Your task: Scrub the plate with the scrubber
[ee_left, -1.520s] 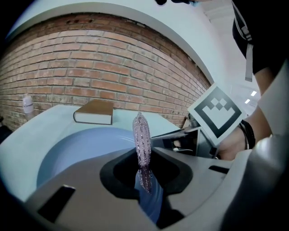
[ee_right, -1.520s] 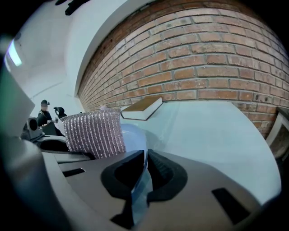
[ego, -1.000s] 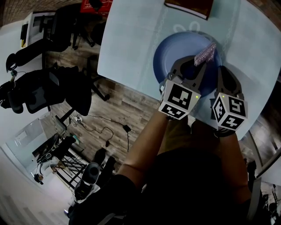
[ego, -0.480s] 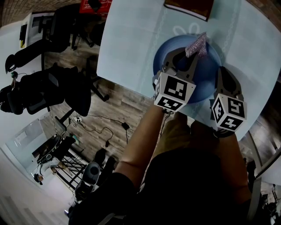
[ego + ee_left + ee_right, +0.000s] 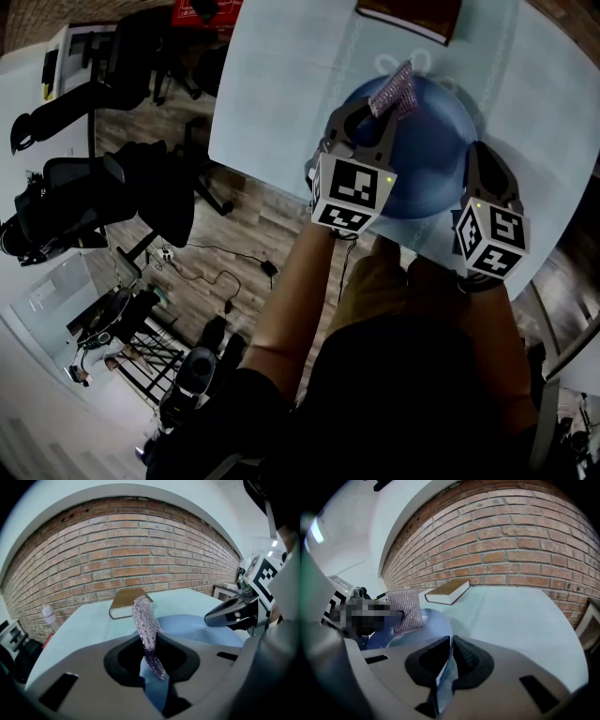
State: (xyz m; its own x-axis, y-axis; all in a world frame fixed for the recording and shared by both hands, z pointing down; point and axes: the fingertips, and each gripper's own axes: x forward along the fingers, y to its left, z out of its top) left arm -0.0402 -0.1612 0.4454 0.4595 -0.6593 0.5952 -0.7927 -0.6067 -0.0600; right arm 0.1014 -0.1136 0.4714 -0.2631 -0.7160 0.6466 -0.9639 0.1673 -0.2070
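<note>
A blue plate (image 5: 427, 150) lies on the pale blue table (image 5: 281, 84) and looks tilted. My left gripper (image 5: 377, 111) is shut on a sparkly pink scrubber (image 5: 393, 91), which sits at the plate's far left rim. In the left gripper view the scrubber (image 5: 145, 627) stands up between the jaws, over the plate (image 5: 197, 625). My right gripper (image 5: 476, 161) is shut on the plate's near right rim. The right gripper view shows the thin rim (image 5: 443, 667) clamped between the jaws, with the scrubber (image 5: 407, 610) beyond it.
A brown book (image 5: 408, 14) lies on the table just past the plate, and it shows in the left gripper view as the book (image 5: 127, 603). A brick wall (image 5: 122, 550) stands behind the table. Office chairs (image 5: 103, 197) and cables are on the wooden floor to the left.
My left gripper has carried the scrubber from the plate's far right area to its far left rim. The right gripper has kept its place on the rim.
</note>
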